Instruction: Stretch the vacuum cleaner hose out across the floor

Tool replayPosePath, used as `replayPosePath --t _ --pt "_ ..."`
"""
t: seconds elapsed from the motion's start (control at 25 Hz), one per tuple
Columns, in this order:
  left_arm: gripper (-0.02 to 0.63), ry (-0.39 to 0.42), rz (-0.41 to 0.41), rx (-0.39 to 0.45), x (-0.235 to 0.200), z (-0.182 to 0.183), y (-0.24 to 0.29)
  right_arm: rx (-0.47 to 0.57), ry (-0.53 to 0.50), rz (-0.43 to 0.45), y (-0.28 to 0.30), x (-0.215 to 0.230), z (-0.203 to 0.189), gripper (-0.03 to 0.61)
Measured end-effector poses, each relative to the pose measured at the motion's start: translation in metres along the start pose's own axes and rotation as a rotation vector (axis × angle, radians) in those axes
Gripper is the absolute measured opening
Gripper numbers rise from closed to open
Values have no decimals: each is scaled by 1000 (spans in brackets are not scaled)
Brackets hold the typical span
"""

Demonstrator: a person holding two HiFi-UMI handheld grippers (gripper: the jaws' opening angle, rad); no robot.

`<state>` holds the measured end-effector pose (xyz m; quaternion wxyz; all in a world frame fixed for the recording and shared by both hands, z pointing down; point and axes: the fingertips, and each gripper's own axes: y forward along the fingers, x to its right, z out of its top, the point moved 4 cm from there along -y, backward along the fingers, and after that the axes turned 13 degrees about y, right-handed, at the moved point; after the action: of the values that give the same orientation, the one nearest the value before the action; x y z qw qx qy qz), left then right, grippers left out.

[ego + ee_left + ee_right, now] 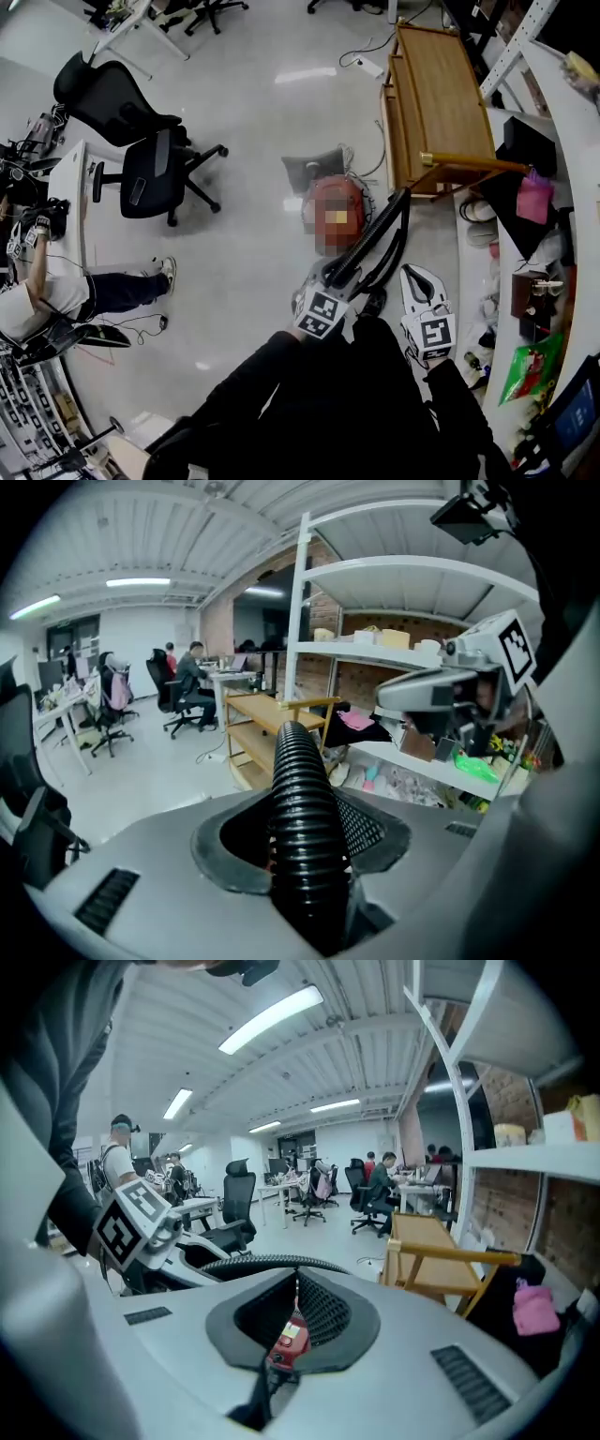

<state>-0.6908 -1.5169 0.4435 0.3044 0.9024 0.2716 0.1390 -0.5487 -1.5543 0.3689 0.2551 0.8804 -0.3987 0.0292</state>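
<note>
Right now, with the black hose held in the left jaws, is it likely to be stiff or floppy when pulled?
Probably floppy: the hose doubles back in a tight bend beyond the left gripper. Its ribbed wall likely stretches and gives the jaws purchase, so slipping seems unlikely. The red vacuum cleaner may roll along if pulled hard.
</note>
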Motion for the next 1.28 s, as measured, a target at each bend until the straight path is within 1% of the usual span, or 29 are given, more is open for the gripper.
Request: replayPosePath --t 0.04,0.12,0.16,0.2,0.28,0.36,0.48,0.56,0.68,0.76,0.88,1.0,1.04,1.08,1.12,1.16,1.24,1.28 --pt "190 28 -9 2 6 7 -5 6 -39 7 -7 3 9 14" --pt "190 79 -25 7 13 20 -13 -20 -157 77 -15 3 19 17" --pt "190 103 -35 10 16 26 -17 -57 -248 125 -17 3 21 62" --pt "190 129 -46 14 18 34 -19 -104 -348 164 -18 5 21 133" --pt "190 187 -72 22 25 52 -20 -175 -522 193 -18 12 27 241" --pt "190 255 -101 28 36 69 -21 -184 -649 191 -19 18 37 283" --pt "190 366 -144 34 53 90 -29 -168 -810 202 -22 10 51 305" --pt "192 423 -162 35 57 99 -35 -186 -900 220 -25 5 51 308" --pt "192 485 -219 69 63 113 -51 -302 -1003 240 -32 7 29 308" --pt "192 542 -270 96 70 121 -67 -359 -1036 234 -40 4 16 308" --pt "192 653 -348 132 83 124 -95 -420 -1056 195 -55 -7 8 307" --pt "192 723 -428 194 91 119 -132 -449 -1091 136 -66 -31 4 303" --pt "192 744 -444 215 91 116 -145 -451 -1100 125 -69 -44 2 280" --pt "192 767 -452 234 89 111 -157 -453 -1105 115 -71 -58 0 241" --pt "192 792 -450 249 86 105 -166 -459 -1099 101 -73 -71 -2 187" --pt "192 818 -442 263 82 99 -173 -468 -1076 78 -75 -82 -3 160" --pt "192 856 -404 291 75 89 -179 -494 -1000 2 -78 -94 -2 141" --pt "192 868 -368 303 72 86 -177 -508 -963 -48 -79 -95 -1 140"
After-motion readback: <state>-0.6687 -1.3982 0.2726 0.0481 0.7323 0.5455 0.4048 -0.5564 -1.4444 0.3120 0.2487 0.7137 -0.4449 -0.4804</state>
